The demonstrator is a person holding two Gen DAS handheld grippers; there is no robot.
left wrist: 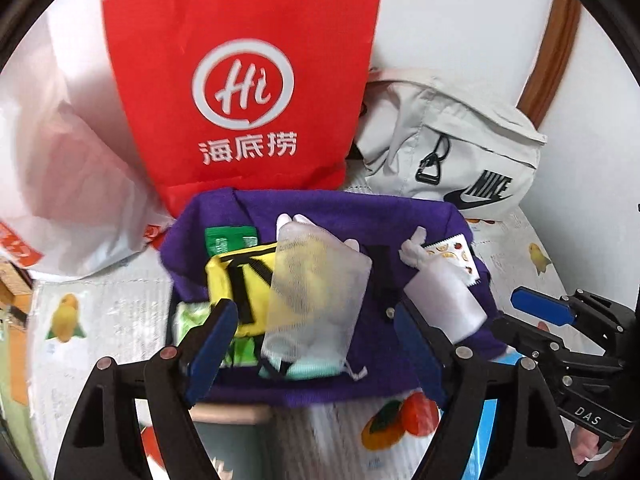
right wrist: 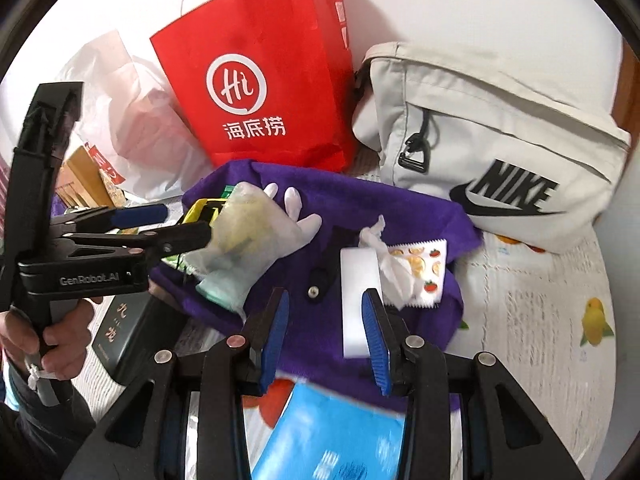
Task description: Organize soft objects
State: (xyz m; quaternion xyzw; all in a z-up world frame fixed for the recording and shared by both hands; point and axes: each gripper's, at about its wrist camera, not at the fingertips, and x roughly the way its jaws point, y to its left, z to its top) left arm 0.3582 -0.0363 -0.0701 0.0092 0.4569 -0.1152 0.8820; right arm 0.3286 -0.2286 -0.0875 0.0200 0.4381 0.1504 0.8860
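A purple fabric bag [left wrist: 404,216] lies open on the table, also in the right wrist view [right wrist: 400,208]. On it lie a translucent mesh pouch [left wrist: 316,304] over a white glove [left wrist: 298,220], a yellow pouch [left wrist: 236,272], green packets [left wrist: 230,236], a white block [left wrist: 444,300] with crumpled tissue [left wrist: 412,250] and a fruit-print sachet [left wrist: 456,252]. My left gripper [left wrist: 312,344] is open just before the mesh pouch [right wrist: 236,240]. My right gripper [right wrist: 326,340] is open, beside the white block [right wrist: 358,300]; the tissue [right wrist: 394,272] and sachet [right wrist: 426,268] lie past it.
A red paper bag [left wrist: 248,80] and a white plastic bag [left wrist: 72,184] stand behind. A grey Nike bag [right wrist: 500,148] lies at the right. A blue packet [right wrist: 332,436] and a dark box [right wrist: 124,332] lie near. The tablecloth [right wrist: 540,312] has fruit print.
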